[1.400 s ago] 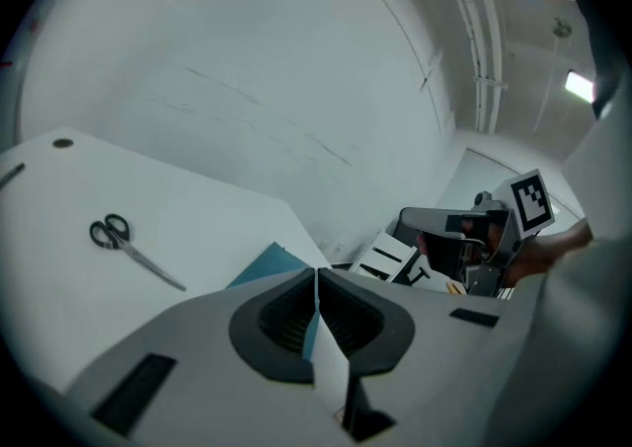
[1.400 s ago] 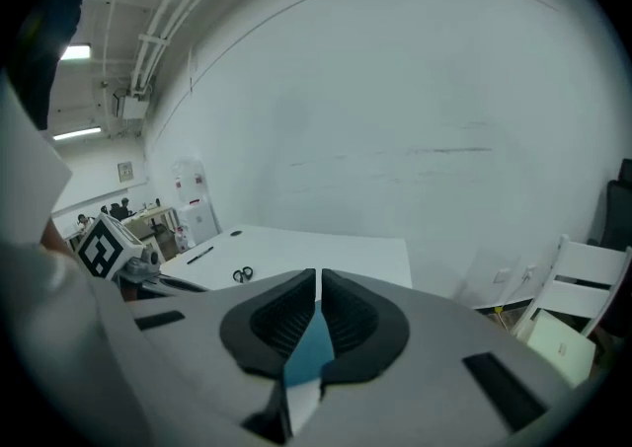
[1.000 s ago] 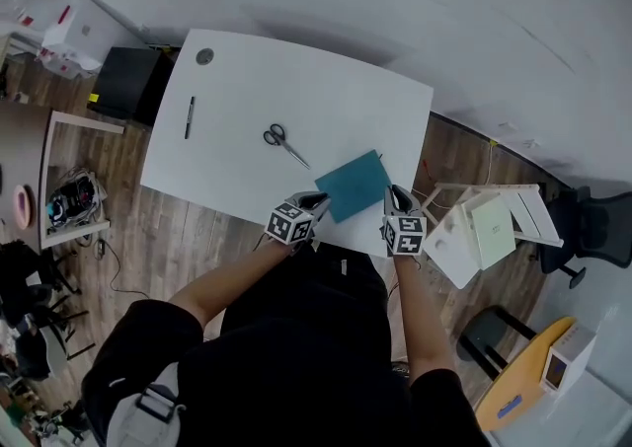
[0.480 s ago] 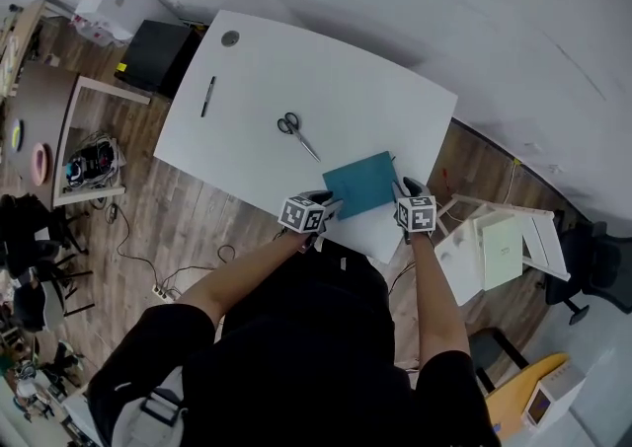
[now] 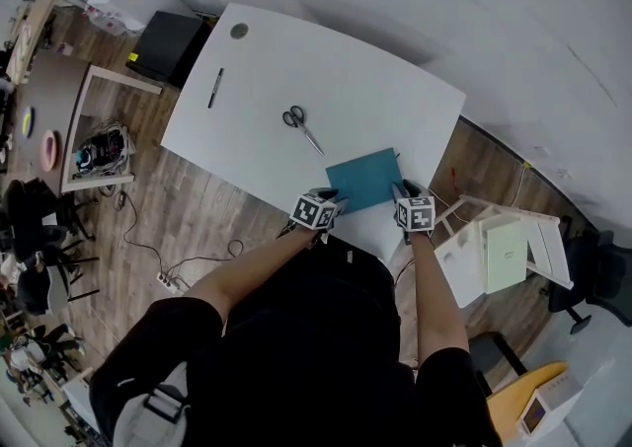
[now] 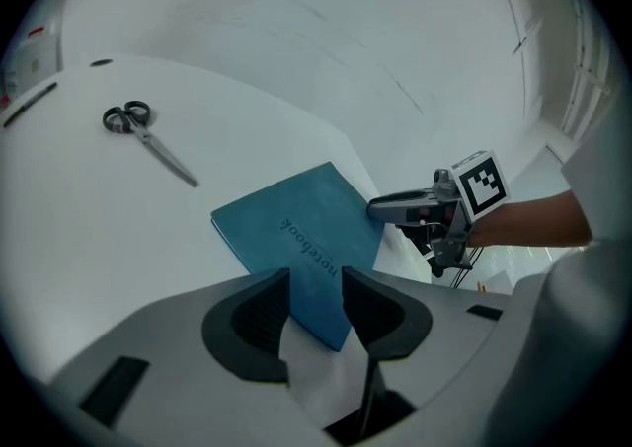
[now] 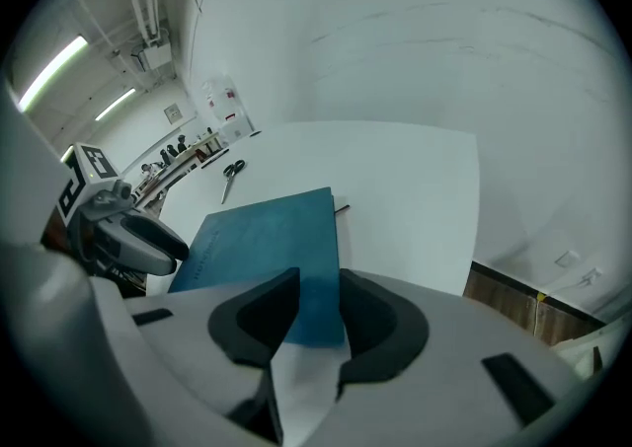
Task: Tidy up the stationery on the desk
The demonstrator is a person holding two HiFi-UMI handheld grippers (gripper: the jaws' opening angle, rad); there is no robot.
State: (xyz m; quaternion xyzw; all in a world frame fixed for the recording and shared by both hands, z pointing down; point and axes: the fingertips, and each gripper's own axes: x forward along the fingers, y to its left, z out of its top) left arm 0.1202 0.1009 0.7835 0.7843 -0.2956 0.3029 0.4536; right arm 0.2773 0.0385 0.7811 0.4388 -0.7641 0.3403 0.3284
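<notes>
A teal notebook (image 5: 361, 180) lies flat near the white desk's (image 5: 365, 90) front right corner. My left gripper (image 5: 334, 201) is at its near left corner and my right gripper (image 5: 399, 190) at its near right side. Both have just been opening their jaws. In the left gripper view my jaws (image 6: 316, 299) stand apart, with the notebook's (image 6: 292, 234) corner showing between them unpressed. The right gripper's jaws (image 7: 316, 309) likewise straddle the notebook's (image 7: 259, 244) edge without pressing. Scissors (image 5: 301, 125) lie mid-desk and a black pen (image 5: 214, 87) lies far left.
A thin dark tip (image 7: 341, 208) pokes out from under the notebook's far edge. A round grommet (image 5: 239, 31) sits in the desk's far left corner. On the floor are a black box (image 5: 170, 46) to the left and a white rack (image 5: 502, 249) to the right.
Both grippers have sunk toward the desk beside the notebook, which now lies flat between them. The head camera has shifted, so the desk sits further right in view.
</notes>
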